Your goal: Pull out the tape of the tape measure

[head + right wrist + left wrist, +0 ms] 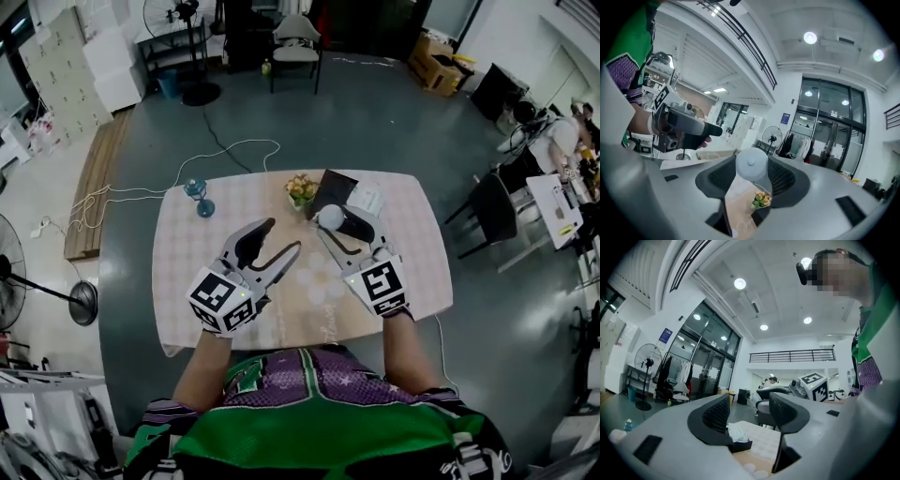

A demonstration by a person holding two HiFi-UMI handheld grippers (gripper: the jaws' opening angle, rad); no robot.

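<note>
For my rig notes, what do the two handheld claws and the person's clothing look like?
The left claw and right claw have pale grey bodies and two curved jaws lined with dark ribbed pads. Each carries a white cube with black square markers. The person wears a green and purple jersey that leaves the forearms uncovered.

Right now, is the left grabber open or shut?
Open. The left gripper has its jaws standing well apart, with nothing gripped between them.

I see my left gripper (284, 236) gaping empty over the table (187, 272); my right gripper (339, 231) clamps the tape measure (328, 217) beside the flowers (301, 188).
</note>
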